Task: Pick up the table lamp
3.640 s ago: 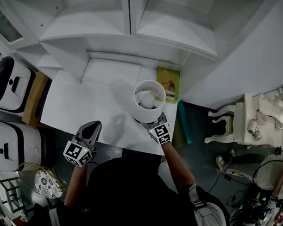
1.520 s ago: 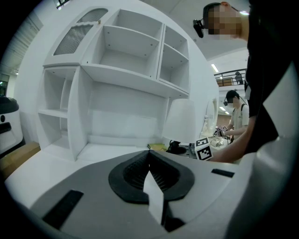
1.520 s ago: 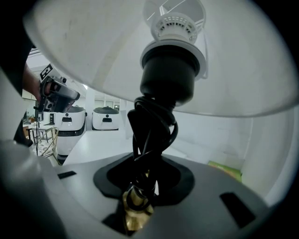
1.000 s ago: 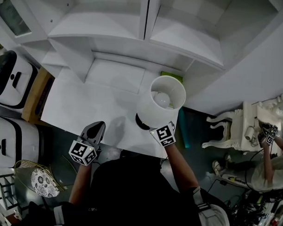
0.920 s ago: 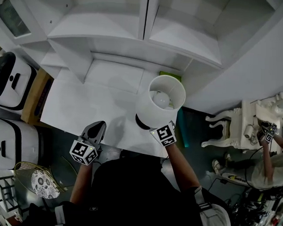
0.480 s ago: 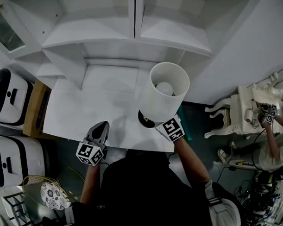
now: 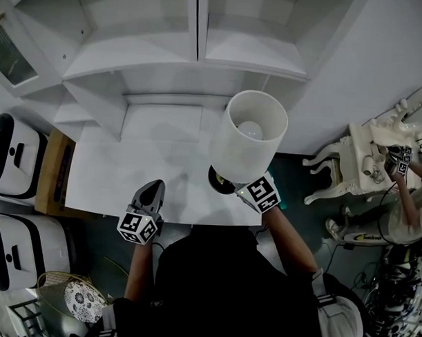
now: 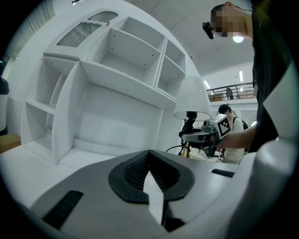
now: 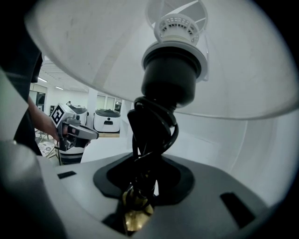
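Note:
The table lamp has a white drum shade (image 7: 250,134), a black twisted stem (image 9: 152,128) with a brass piece (image 9: 135,207) and a dark round base (image 7: 221,180). My right gripper (image 7: 241,186) is shut on the stem just under the shade, holding the lamp up over the right front part of the white desk (image 7: 121,171). From the left gripper view the lamp (image 8: 192,100) and the right gripper (image 8: 205,136) show off to the right. My left gripper (image 7: 152,190) hovers at the desk's front edge, apart from the lamp. Its jaws are shut with nothing between them.
A white shelf unit (image 7: 167,52) rises at the back of the desk. White machines (image 7: 11,154) and a wooden crate (image 7: 55,169) stand at the left. At the right are an ornate white table (image 7: 367,152) and another person (image 7: 410,199).
The right gripper has risen with the lamp; the shade looks larger and nearer the camera. The left gripper has kept its place at the desk's front edge.

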### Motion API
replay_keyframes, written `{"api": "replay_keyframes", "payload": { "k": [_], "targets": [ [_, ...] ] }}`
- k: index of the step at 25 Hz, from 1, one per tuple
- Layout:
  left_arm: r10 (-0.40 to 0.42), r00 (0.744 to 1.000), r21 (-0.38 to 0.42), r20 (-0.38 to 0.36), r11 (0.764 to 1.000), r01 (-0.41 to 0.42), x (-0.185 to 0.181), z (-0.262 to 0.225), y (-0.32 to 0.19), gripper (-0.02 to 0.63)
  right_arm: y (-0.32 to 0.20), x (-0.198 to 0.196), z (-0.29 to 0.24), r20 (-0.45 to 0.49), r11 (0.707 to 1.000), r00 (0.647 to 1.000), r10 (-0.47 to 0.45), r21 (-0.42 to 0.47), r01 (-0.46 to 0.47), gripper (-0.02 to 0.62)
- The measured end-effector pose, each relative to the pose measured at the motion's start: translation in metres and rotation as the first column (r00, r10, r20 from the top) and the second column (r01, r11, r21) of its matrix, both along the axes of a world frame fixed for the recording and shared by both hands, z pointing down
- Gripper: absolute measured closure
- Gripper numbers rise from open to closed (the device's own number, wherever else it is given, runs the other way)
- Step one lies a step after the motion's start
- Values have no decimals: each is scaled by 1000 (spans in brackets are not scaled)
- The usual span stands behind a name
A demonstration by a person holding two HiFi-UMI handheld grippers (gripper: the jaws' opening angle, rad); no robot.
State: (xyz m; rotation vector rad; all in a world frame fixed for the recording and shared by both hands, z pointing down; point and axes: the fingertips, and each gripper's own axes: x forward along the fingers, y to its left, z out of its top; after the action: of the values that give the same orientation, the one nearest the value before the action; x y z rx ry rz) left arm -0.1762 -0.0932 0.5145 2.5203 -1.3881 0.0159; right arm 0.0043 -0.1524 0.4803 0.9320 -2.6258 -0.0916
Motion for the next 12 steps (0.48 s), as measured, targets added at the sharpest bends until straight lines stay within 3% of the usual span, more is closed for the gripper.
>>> {"api": "replay_keyframes", "payload": {
  "k": [12],
  "targets": [
    [42,999,-3,-20,999,-42,6,8,-7,597,9,9,-8,-11,999,999,48,7,-48,477]
  ]
}}
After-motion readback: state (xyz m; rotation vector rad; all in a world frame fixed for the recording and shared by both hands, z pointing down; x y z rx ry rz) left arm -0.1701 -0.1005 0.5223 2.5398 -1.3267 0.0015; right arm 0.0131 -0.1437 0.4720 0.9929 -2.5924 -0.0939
